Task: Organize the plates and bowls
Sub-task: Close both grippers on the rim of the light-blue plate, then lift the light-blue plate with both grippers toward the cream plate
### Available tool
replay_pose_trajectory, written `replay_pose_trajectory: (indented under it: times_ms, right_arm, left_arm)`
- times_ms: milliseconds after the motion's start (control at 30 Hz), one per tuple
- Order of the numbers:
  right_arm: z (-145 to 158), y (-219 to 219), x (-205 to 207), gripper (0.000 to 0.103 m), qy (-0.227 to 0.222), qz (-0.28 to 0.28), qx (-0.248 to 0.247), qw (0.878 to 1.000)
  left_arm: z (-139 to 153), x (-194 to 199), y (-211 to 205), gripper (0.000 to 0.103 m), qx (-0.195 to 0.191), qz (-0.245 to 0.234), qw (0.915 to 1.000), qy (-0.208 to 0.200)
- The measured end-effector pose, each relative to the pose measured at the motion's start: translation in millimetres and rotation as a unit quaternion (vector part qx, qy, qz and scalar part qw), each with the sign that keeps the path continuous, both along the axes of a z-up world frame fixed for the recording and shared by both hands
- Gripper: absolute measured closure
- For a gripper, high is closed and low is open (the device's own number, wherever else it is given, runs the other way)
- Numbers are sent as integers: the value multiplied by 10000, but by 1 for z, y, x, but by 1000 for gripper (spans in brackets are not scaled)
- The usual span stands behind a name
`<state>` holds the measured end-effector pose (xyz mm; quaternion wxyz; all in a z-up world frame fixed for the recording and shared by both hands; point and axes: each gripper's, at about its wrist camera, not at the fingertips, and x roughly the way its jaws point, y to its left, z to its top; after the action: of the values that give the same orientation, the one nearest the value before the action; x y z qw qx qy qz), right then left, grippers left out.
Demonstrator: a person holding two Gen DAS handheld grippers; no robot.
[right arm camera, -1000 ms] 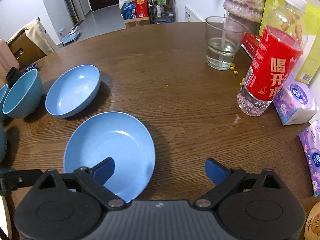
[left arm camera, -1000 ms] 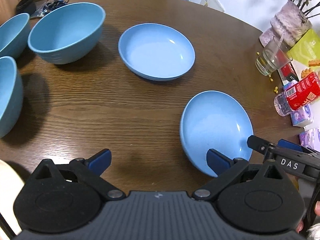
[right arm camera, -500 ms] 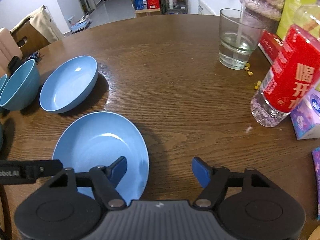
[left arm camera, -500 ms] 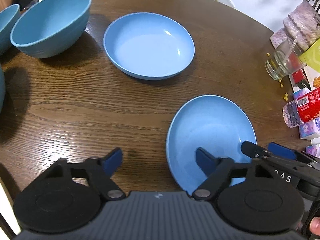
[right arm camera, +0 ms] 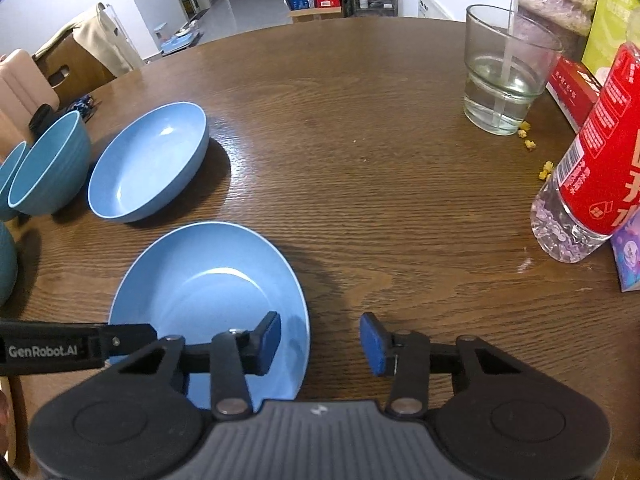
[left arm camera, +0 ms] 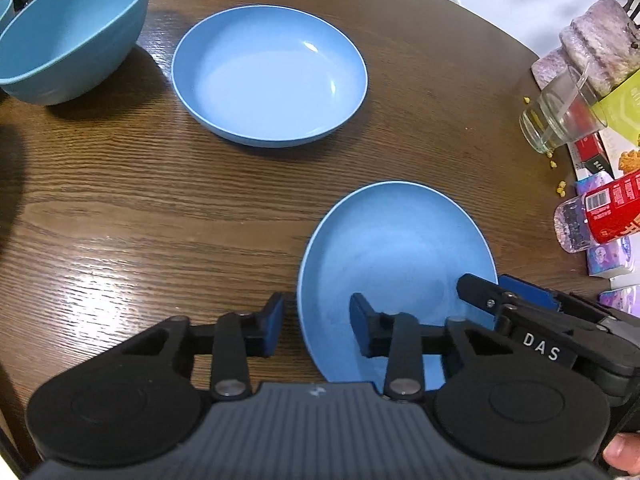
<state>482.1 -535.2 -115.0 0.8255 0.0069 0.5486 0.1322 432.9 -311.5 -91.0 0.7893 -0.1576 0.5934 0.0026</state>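
My left gripper [left arm camera: 316, 328] and right gripper [right arm camera: 320, 340] both straddle opposite edges of the near blue plate [left arm camera: 396, 256] on the brown wooden table [left arm camera: 120, 208], each with one pad over the plate's inside and the other outside its rim. Both sets of jaws are closing, the rim between them, yet the pads stand clear of it and grip nothing. A second, deeper blue plate [left arm camera: 268, 76] sits farther off, apart from the first, with a teal bowl [left arm camera: 68, 32] beside it. At the table's right edge stand a drinking glass [right arm camera: 504, 76] and a red-labelled water bottle [right arm camera: 588, 172].
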Motion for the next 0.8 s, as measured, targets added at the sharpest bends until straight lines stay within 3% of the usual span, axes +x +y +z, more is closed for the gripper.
replay_pose_trajectory:
  times_ms: [367, 600, 800]
  right_arm:
    - [-4, 2, 2, 80, 90, 112, 160, 9998]
    - [-7, -3, 1, 92, 53, 47, 215, 9997]
    - [-6, -5, -3, 93, -3, 35, 278, 9996]
  left_arm:
    - [-4, 0, 1, 91, -155, 99, 9998, 28]
    - [-5, -2, 6, 93, -139, 140, 9998, 47]
    - [-4, 0, 3, 92, -88, 129, 9999, 33]
